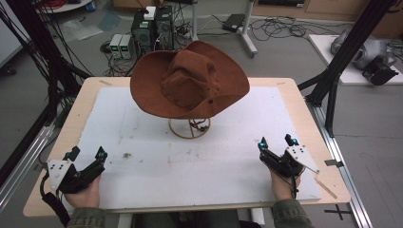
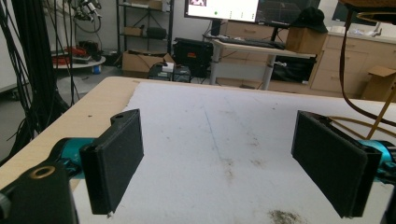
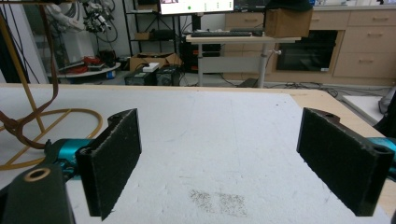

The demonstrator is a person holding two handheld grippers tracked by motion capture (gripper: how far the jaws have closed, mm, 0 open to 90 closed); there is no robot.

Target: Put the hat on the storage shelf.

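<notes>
Both my grippers sit at the near edge of the white mat (image 1: 142,142); left gripper (image 1: 88,153) and right gripper (image 1: 275,141) have jaws spread wide, gripping nothing; the brown hat (image 1: 190,80) perches on a wire stand (image 1: 190,129) mid-table, well apart from both; the brim hides most of the stand, and its strap (image 3: 28,121) dangles down, top cut off.

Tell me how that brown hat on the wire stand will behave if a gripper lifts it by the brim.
The brown hat looks like soft suede, so its wide brim would probably flex and droop. It likely weighs little for its size. It sits tilted on a thin wire stand, so a push may tip it off; its hanging chin strap might snag.
</notes>
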